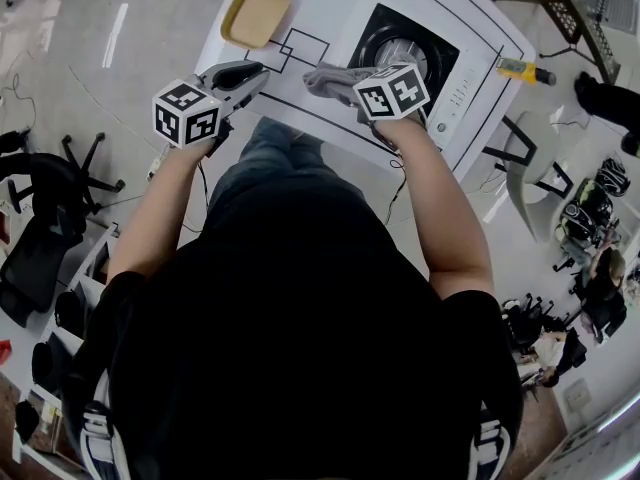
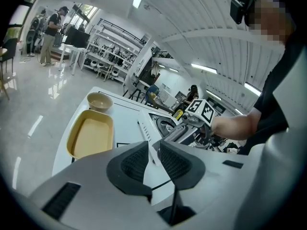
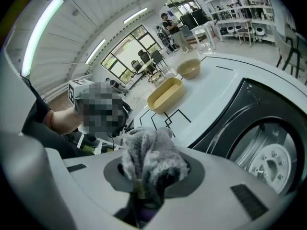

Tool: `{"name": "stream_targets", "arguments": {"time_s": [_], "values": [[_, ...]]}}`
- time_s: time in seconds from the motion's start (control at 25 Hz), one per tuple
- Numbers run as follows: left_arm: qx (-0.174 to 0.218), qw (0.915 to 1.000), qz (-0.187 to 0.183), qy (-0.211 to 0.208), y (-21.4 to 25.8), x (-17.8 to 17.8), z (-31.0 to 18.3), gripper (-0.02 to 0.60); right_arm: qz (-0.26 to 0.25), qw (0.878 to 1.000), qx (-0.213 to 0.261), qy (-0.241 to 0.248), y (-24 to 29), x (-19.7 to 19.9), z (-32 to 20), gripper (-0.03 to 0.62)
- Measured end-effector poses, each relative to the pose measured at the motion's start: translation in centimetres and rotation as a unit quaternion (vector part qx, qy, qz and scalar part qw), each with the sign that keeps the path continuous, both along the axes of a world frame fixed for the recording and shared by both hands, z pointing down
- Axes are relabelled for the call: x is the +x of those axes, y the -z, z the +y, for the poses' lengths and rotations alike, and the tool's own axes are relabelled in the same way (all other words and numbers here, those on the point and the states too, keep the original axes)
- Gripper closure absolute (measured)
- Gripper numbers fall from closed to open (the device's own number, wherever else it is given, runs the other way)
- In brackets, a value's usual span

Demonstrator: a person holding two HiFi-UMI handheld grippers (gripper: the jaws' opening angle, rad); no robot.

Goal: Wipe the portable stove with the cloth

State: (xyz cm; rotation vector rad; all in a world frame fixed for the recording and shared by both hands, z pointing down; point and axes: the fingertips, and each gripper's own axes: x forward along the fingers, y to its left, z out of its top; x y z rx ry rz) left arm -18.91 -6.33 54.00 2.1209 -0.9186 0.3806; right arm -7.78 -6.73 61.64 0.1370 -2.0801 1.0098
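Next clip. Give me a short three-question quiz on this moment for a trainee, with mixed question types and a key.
1. Fill in: in the head view, the yellow tray lies to the ___ of the stove.
2. Multiple choice: what does the right gripper hold? A) cloth B) tray C) nothing
3. True or false: the left gripper is shut and empty.
Key: 1 left; 2 A; 3 true.
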Motion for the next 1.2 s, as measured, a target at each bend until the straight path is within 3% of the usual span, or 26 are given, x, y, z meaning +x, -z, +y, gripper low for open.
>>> {"name": "stream_targets", "arguments": {"time_s": [0.44,1.2], "values": [[-0.011,0.9999,0.003,-0.009,-1.0,0.2,-3.9,0.494,0.02,0.999,0.042,0.009,0.0,0.3,-9.1,0.48],[-0.034,0.9983,0.017,-0.045,-3.0,3.4,-5.8,0.494,0.011,0.995,0.065,-0.075,-0.4,1.0,-19.8,0.48]]}}
